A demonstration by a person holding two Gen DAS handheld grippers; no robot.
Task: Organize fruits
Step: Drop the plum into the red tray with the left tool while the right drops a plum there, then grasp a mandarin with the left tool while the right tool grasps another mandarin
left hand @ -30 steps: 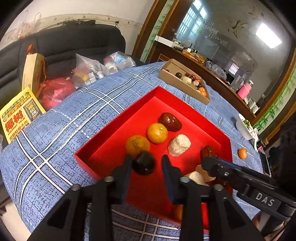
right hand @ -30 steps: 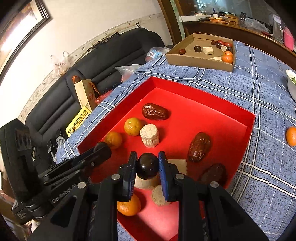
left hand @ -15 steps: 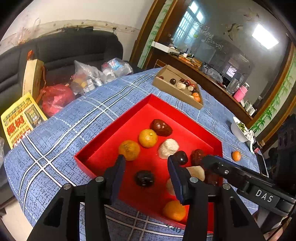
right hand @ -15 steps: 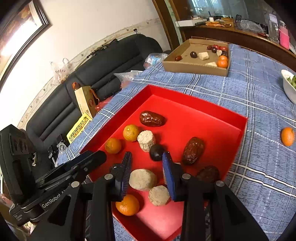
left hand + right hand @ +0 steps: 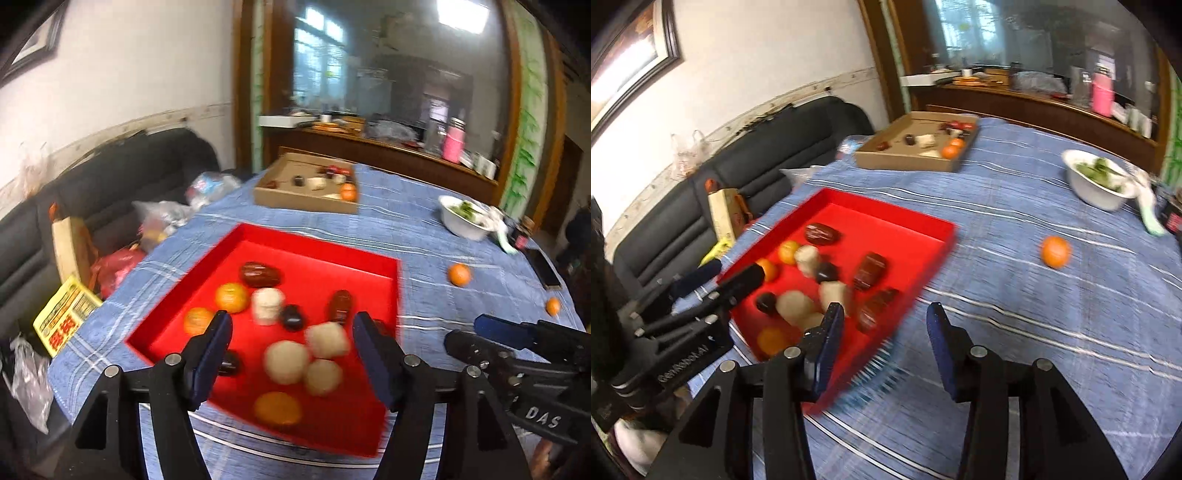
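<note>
Across the left wrist view, the desk (image 5: 413, 229) wore a blue cloth with thin white stripes, slightly wrinkled. On it lay a shallow red tray (image 5: 397, 295) with low straight walls and glossy floor. Blur softened the fruits inside: three round tangerines, the nearest (image 5: 277, 408) by the front wall; two oblong, wrinkled brown dates, one (image 5: 260, 274) at the far side; two small glossy dark fruits; three pale, chalky lumps (image 5: 287, 362) bunched together, plus one pale cylinder (image 5: 267, 304). The left claw (image 5: 291, 354) hung above the tray's near half, its flat blue-padded fingers spread wide, holding nothing. Beyond stood a flat cardboard box (image 5: 306, 201) with small fruits, and a white bowl (image 5: 461, 221) of greens. Two more tangerines lay loose on the cloth, the larger (image 5: 460, 274) right of the tray.

From the right wrist view, the right claw (image 5: 884, 332) gaped wide and empty over bare cloth just beside the tray's (image 5: 945, 240) near right corner. One loose tangerine (image 5: 1055, 252) sat well apart from the tray, towards the white bowl (image 5: 1097, 192). The cardboard box (image 5: 905, 160) lay farther back, near a black, padded leather sofa (image 5: 768, 147). The left claw's black body (image 5: 701, 295) showed at the tray's left edge.
</note>
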